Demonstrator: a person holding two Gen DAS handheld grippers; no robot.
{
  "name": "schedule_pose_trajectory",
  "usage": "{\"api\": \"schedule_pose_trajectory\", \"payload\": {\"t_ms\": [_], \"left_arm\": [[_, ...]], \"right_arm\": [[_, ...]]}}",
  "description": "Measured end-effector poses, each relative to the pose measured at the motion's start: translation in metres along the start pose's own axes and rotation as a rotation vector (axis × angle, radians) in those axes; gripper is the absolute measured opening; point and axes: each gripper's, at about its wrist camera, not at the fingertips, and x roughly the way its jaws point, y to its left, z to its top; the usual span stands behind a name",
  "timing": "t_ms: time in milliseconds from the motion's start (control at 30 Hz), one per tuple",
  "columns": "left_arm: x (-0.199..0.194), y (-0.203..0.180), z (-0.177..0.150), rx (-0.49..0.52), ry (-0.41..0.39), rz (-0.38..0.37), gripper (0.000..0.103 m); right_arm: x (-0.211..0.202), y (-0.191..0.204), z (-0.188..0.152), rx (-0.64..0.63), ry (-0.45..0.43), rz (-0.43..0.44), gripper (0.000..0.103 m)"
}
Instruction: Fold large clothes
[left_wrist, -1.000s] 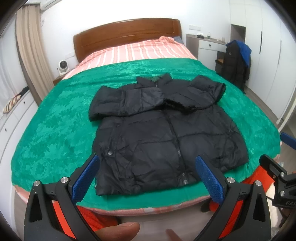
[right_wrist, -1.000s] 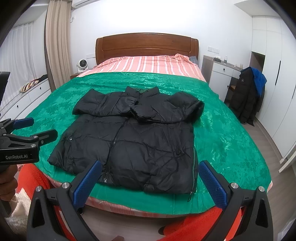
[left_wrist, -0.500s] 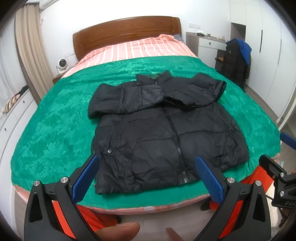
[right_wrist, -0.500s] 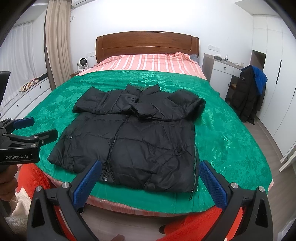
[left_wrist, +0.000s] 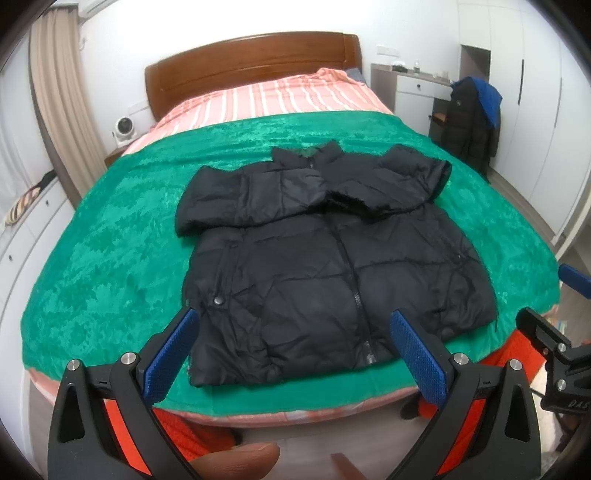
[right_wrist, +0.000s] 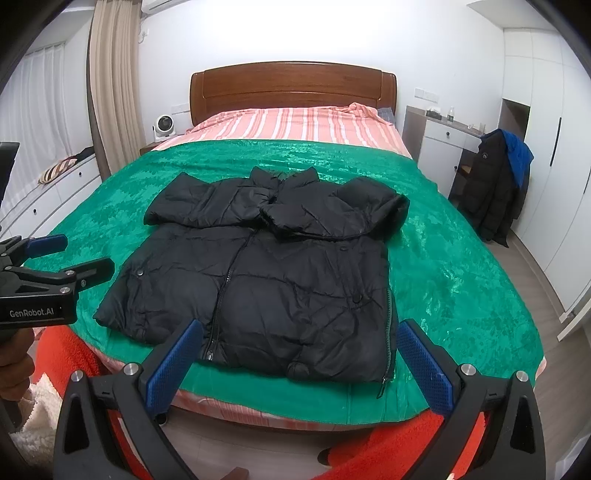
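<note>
Left wrist view: the left gripper (left_wrist: 291, 343) hangs wide open and empty, now slightly closer to the black jacket (left_wrist: 325, 266), which lies straight ahead on the green bedspread (left_wrist: 110, 266) with both sleeves folded across its chest.

Right wrist view: the right gripper (right_wrist: 301, 349) is equally spread, holding nothing, its hem just ahead. The small advance suggests the bottom-up fold comes next.

Left gripper (left_wrist: 295, 325) and right gripper (right_wrist: 301, 338) sit low in frame — both gaping wide, blue pads (right_wrist: 173, 360) empty.
</note>
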Motion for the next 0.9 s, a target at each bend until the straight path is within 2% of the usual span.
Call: {"api": "schedule_pose_trajectory", "payload": {"t_ms": [900], "left_arm": [[0.0025, 0.0002, -0.0025, 0.003, 0.010, -0.003, 0.103]], "right_arm": [[0.0030, 0.0000, -0.0010, 0.005, 0.008, 0.003, 0.103]]}}
